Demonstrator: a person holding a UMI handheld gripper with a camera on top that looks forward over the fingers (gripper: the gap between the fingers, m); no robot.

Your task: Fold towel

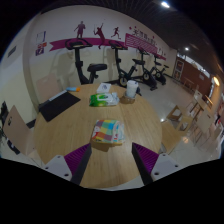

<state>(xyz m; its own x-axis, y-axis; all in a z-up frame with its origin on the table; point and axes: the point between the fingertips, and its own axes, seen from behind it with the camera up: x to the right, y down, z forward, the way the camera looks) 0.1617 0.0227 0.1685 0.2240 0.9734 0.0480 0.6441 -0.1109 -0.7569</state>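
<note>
A multi-coloured towel (107,131) lies in a small folded bundle on the round wooden table (80,125). It rests just ahead of my fingers, centred on the gap between them. My gripper (110,160) is open and empty. Its purple pads (76,157) stand wide apart, one on each side above the table's near part. Nothing is between the fingers.
Beyond the towel a green packet (103,99) and a white container (131,90) stand on the table's far side. A black mat (58,105) and a blue item (72,90) lie far left. Chairs (180,118) ring the table; exercise bikes (128,68) stand behind.
</note>
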